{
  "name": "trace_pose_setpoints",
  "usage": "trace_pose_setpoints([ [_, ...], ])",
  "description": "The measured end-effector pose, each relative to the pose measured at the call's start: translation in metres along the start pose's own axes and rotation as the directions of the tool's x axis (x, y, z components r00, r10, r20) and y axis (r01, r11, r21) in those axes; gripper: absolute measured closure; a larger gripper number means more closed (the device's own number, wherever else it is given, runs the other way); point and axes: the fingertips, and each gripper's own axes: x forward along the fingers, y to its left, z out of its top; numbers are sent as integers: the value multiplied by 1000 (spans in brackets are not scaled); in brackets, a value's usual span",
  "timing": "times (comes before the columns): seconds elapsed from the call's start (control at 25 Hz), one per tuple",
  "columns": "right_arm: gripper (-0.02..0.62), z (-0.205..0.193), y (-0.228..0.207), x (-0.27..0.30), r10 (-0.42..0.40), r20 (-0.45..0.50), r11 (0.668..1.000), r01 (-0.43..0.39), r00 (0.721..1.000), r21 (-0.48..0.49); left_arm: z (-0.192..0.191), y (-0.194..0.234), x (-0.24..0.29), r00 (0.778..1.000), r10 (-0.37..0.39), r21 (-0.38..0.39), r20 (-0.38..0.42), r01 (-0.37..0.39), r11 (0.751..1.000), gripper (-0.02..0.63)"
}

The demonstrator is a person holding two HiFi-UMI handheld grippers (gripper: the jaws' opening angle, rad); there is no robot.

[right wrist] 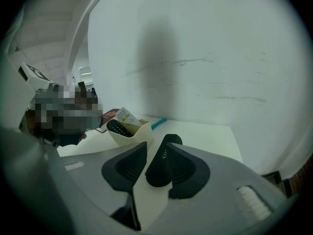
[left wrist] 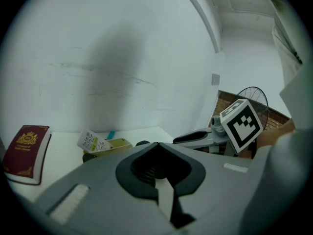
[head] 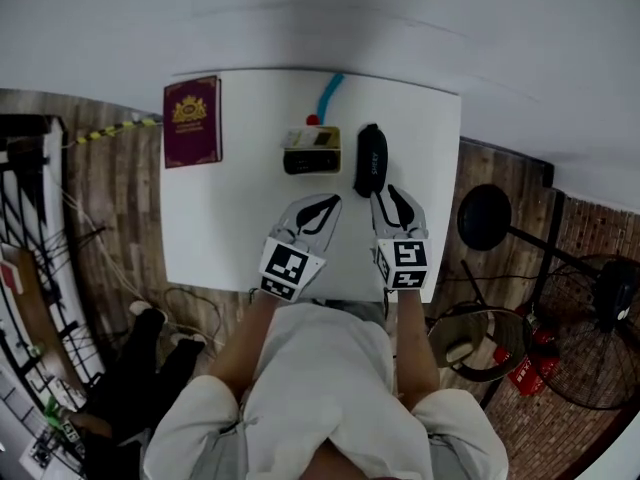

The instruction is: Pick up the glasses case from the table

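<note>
The black glasses case (head: 370, 160) lies lengthwise on the white table (head: 230, 218), right of middle. My right gripper (head: 393, 202) hovers just behind its near end and is open. In the right gripper view the case (right wrist: 159, 173) shows in the gap of the right gripper (right wrist: 156, 148), and neither pad presses on it. My left gripper (head: 318, 211) sits to the left, near a cream holder. In its own view the left gripper (left wrist: 157, 145) has its tips together, with nothing between them.
A cream holder (head: 312, 150) with remotes stands left of the case, with a teal pen (head: 328, 93) behind it. A maroon book (head: 190, 120) lies at the far left. A black stool (head: 485, 218), a fan (head: 600, 333) and red extinguishers (head: 528, 363) stand right of the table.
</note>
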Motion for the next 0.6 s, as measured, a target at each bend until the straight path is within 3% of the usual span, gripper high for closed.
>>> trace_pose_setpoints([
  [0.6, 348, -28, -19, 55, 22, -132, 999, -16, 991, 46, -15, 9, 28, 999, 38, -12, -37, -39, 999, 591],
])
